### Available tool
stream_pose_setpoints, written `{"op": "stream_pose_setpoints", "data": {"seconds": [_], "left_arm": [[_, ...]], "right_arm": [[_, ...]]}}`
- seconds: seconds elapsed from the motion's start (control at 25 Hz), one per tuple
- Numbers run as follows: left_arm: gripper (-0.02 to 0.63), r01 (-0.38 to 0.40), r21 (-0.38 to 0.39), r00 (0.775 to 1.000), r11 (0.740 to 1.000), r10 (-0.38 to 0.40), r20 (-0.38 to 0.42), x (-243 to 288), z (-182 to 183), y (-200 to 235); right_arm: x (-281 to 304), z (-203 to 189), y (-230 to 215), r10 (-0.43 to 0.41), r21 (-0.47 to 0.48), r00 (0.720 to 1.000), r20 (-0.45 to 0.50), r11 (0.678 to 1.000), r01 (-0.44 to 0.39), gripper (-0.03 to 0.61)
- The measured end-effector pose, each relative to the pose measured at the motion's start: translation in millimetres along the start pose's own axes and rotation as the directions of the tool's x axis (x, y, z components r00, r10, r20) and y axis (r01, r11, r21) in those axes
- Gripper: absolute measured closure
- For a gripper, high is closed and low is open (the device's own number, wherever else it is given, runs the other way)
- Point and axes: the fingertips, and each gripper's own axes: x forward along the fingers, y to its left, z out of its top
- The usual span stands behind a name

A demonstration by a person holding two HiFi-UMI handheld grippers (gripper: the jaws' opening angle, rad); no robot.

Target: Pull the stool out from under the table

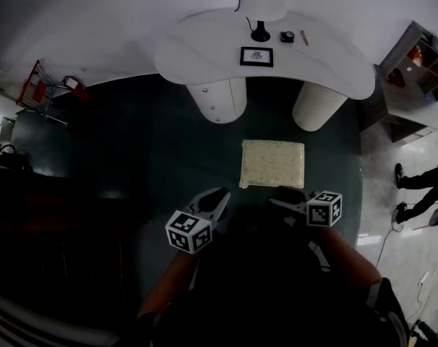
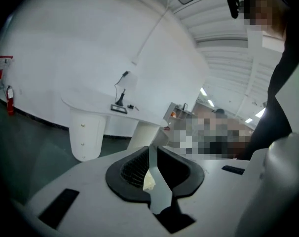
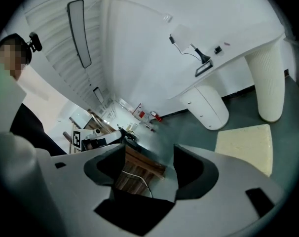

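Note:
The stool (image 1: 272, 163), with a square cream cushion, stands on the dark floor in front of the white table (image 1: 327, 56), apart from its two thick legs. Both grippers hang close to me, just short of the stool's near edge. My left gripper (image 1: 219, 196) has its jaws drawn to a narrow slit (image 2: 152, 154) with nothing gripped; a sliver of cream shows through the slit. My right gripper (image 1: 280, 202) is open and empty (image 3: 150, 153), with the stool (image 3: 245, 139) low to its right and the table (image 3: 238, 28) beyond.
On the table are a black lamp base (image 1: 259, 33), a framed card (image 1: 256, 56) and small items. A red cart (image 1: 35, 85) stands far left, shelving (image 1: 421, 56) far right, and a person's legs (image 1: 421, 183) on the pale floor at right.

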Motion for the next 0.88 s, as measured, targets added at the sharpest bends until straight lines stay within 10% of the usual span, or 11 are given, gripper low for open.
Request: {"op": "stream_pose_setpoints", "data": {"seconds": [0.32, 0.88], "left_arm": [[0.554, 0.114, 0.127, 0.992, 0.985, -0.120, 0.040, -68.1, 26.4, -24.2], [0.558, 0.098, 0.255, 0.986, 0.962, -0.130, 0.108, -17.6, 52.9, -151.4]], "right_arm": [[17.6, -9.3, 119.1, 0.009, -0.080, 0.996, 0.093, 0.997, -0.002, 0.272], [-119.4, 3.8, 130.8, -0.012, -0.290, 0.970, 0.241, 0.953, 0.084, 0.273]]}}
